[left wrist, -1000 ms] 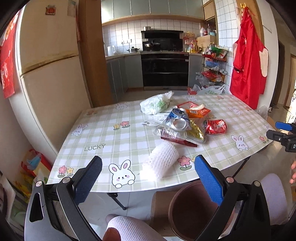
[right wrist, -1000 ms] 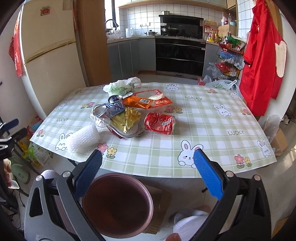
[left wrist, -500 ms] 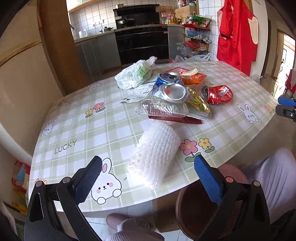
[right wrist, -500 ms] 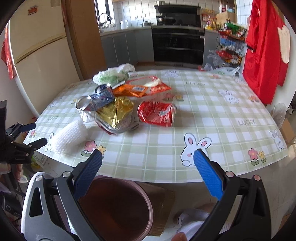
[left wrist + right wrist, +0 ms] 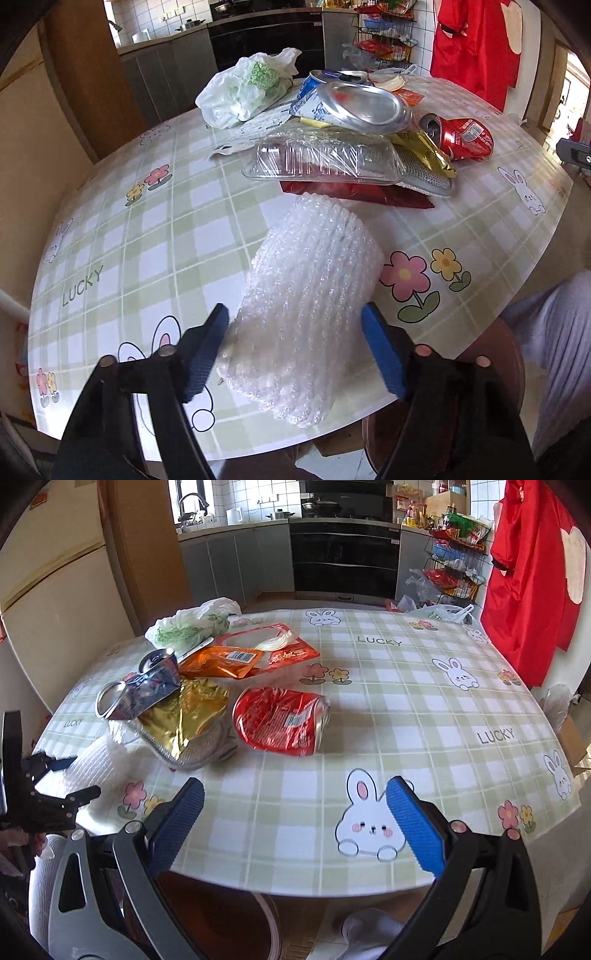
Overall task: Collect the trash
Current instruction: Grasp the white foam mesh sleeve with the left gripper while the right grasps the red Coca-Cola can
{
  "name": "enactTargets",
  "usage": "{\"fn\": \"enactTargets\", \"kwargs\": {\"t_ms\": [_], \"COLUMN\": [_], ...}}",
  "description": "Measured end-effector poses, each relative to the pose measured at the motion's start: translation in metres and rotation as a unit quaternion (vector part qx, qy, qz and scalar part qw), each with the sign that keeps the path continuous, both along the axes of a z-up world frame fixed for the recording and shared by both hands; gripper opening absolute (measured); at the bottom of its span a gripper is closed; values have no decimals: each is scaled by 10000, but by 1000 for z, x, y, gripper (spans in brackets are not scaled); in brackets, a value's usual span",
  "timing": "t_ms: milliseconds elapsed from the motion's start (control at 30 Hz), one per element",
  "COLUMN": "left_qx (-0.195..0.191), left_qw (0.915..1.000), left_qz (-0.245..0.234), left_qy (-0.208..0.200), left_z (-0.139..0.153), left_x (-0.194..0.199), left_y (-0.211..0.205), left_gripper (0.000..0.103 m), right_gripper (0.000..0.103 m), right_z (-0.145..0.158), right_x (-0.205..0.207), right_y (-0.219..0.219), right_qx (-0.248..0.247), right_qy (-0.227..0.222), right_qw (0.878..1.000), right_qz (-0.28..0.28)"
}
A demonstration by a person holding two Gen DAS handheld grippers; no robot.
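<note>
A white foam-net sleeve point(image 5: 306, 306) lies at the near edge of the checked table point(image 5: 155, 229). My left gripper point(image 5: 295, 350) has closed in around it, both blue pads touching its sides. Beyond it lies a trash pile: clear plastic tray point(image 5: 321, 162), crushed silver-blue can point(image 5: 354, 103), gold wrapper point(image 5: 424, 151), crushed red can point(image 5: 461, 138), white plastic bag point(image 5: 243, 88). My right gripper point(image 5: 295, 823) is open and empty over the table's near edge, short of the red can point(image 5: 280, 720). The sleeve point(image 5: 99, 760) also shows in the right wrist view.
A brown bin point(image 5: 221, 923) stands on the floor under the near table edge. Orange snack wrappers point(image 5: 251, 657) lie behind the pile. A fridge point(image 5: 48, 602) stands left, a red apron point(image 5: 528, 583) hangs right, kitchen counters behind.
My left gripper moved forward over the table and narrowed its jaws onto the foam sleeve. My right gripper moved forward toward the table edge and stayed open.
</note>
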State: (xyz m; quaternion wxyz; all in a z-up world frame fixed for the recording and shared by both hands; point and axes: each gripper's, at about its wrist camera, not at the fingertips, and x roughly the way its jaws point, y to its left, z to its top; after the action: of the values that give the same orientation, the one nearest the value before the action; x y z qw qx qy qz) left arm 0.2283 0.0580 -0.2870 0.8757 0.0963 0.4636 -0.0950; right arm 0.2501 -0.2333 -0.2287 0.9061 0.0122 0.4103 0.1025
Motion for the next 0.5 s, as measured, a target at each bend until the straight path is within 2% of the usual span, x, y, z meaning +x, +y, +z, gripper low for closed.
{"fn": "enactTargets", "kwargs": {"t_ms": [100,133,200,267,433,500], "left_qx": [-403,-569,-899,-1011,-1247,-1376], "left_qw": [9989,9979,9947,9927,9862,9829], "left_qz": [198,282,489,638,990,1090], "left_qy": [-92,-85,-65,-157,-446,-560], "left_z": [4,6,11,16,34,42], "left_x": [-4,-5,-8,-14,-30,-35], "left_y": [12,16,27,35,48,53], "left_gripper": [43,35,28,26,25,25], "right_gripper": [96,92,79,77,63,62], "right_z": [-9,-11,-18,-25,-43,-50], "right_x": [24,30,47,60,86,94], "right_y": [-5,-7,-11,-12,-10,-9], "right_qx": [106,207,414,511,635,665], "right_qy": [-24,-26,16,90,165,266], "right_qw": [9999,9998,9991,9986,9977,9970], "right_qz": [-11,-21,-46,-91,-186,-279]}}
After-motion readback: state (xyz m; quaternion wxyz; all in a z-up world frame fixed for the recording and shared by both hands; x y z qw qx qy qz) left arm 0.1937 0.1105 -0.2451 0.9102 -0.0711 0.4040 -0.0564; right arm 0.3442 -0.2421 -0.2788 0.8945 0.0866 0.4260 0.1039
